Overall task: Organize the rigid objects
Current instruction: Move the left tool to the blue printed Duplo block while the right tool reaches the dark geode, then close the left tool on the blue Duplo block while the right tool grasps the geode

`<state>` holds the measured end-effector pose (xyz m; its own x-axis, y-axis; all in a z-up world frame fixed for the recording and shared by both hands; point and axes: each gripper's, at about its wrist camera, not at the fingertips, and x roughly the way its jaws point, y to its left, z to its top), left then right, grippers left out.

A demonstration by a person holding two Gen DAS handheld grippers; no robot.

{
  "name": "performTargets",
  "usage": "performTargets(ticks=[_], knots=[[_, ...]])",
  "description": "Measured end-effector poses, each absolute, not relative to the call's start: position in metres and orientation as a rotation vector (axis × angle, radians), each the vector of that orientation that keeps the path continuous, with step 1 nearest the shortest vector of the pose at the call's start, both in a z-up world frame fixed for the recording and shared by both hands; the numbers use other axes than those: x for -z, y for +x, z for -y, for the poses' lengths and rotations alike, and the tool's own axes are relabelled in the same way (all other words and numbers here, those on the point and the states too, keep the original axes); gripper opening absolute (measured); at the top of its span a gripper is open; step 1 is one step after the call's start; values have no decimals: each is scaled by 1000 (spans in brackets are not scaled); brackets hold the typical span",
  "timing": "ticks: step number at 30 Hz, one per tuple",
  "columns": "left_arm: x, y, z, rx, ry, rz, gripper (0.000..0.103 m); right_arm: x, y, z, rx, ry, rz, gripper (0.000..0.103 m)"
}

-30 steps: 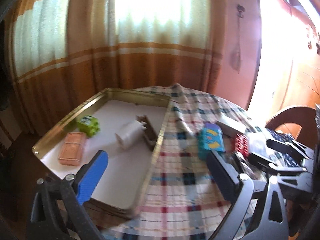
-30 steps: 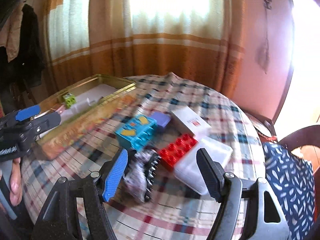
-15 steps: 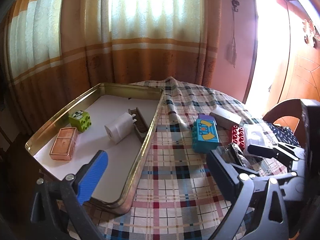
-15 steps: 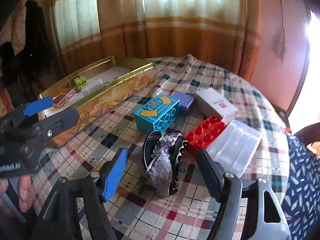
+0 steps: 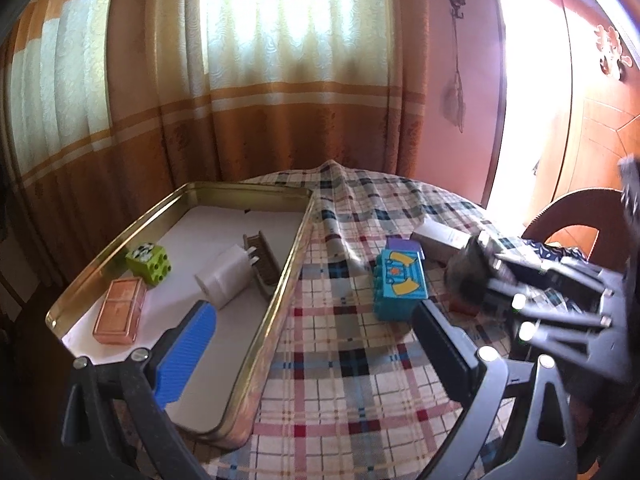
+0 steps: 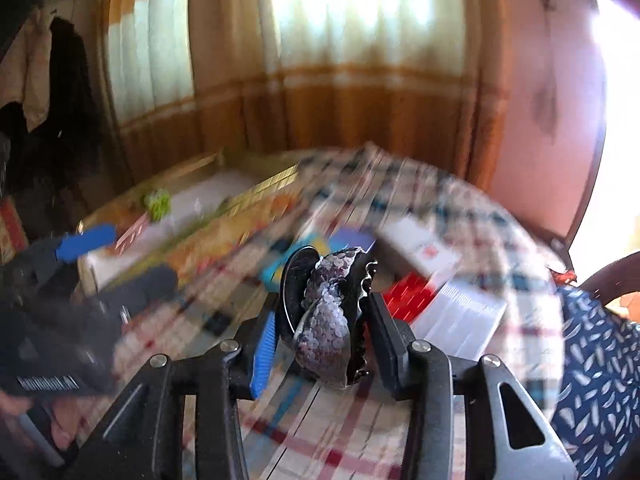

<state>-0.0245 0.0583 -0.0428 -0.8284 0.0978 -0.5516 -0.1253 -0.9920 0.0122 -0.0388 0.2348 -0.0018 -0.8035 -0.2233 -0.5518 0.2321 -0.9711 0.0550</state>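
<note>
My right gripper [image 6: 320, 334] is shut on a black sequined hair clip [image 6: 326, 316] and holds it above the checked tablecloth; the view is blurred by motion. It also shows at the right of the left wrist view [image 5: 500, 276]. My left gripper [image 5: 316, 356] is open and empty over the near right rim of the gold tin tray [image 5: 280, 300]. In the tray lie a green brick [image 5: 149, 263], a copper-coloured case [image 5: 120, 316], a white charger plug [image 5: 226, 280] and a brown comb [image 5: 262, 264].
On the cloth lie a teal brick [image 5: 400, 290], a purple block [image 5: 404, 245], a white box [image 5: 438, 237], a red brick [image 6: 412, 294] and a clear plastic case [image 6: 460, 320]. A chair with a blue patterned cushion [image 6: 596, 364] stands at the right. Curtains hang behind.
My right gripper has closed on the sequined hair clip and lifted it off the cloth, moving fast. My left gripper has stayed open, shifting slightly.
</note>
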Motion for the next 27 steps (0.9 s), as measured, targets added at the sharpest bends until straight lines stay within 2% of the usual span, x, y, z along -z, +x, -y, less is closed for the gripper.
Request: performTargets(ticks=[8,14,16,27], knots=[[43,-44,-94,-2825,-865,-152,99,-4,-68,-255,2905,858,102,45],[52,-65,-105,-2764,-936,-146,90,-5,-78,-262,2934,865,134,45],[56,-72,-109,-2744,-967,-150,84,-6,-78,-262,2942,861,136,45],[70,-101,-127,-2626,-1102,-213,74,-3,-80,-264,2957,851,141,46]])
